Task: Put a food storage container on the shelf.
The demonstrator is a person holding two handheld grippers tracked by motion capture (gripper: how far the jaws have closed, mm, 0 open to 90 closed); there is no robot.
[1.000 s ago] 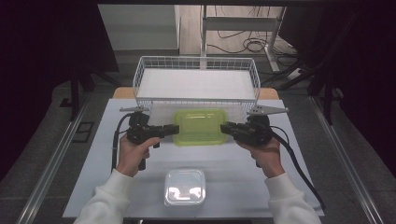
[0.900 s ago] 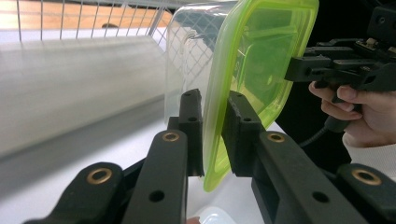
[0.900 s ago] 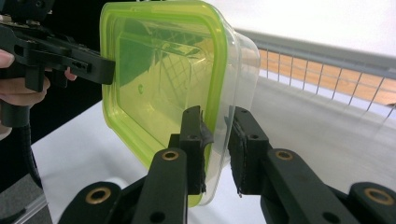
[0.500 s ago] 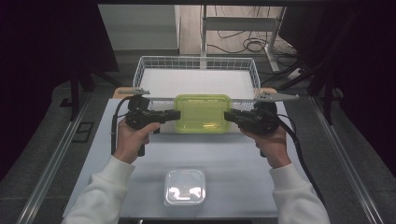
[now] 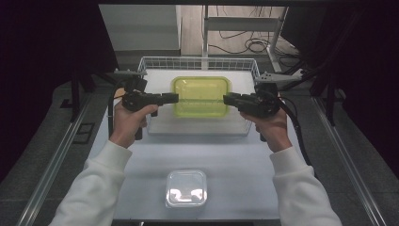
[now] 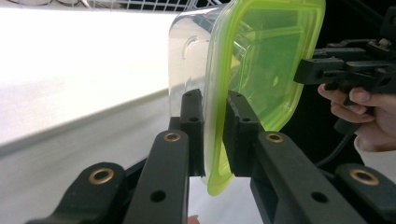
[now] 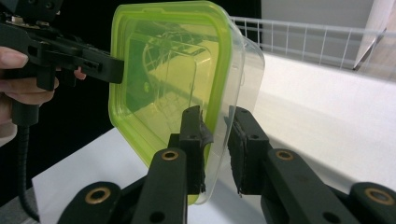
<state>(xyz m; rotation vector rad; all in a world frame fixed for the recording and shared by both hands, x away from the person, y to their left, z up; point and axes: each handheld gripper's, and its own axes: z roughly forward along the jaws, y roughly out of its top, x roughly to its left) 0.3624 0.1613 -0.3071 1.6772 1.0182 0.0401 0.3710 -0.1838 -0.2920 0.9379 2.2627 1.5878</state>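
Green-lidded container (image 5: 201, 96) held in the air above wire basket (image 5: 155, 63). Left claw (image 5: 173, 98) and right claw (image 5: 228, 99) each clamp an opposite rim. Keep both level; lower evenly.

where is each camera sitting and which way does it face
High view: above the person's side, looking forward and down on the table; both sleeved forearms, left gripper and right gripper hold the green-lidded container above the wire basket.
Left gripper view: on the left gripper, looking along its jaws clamped on the container's rim; the other hand beyond.
Right gripper view: on the right gripper, jaws around the opposite rim; the other hand beyond.
All share the container.
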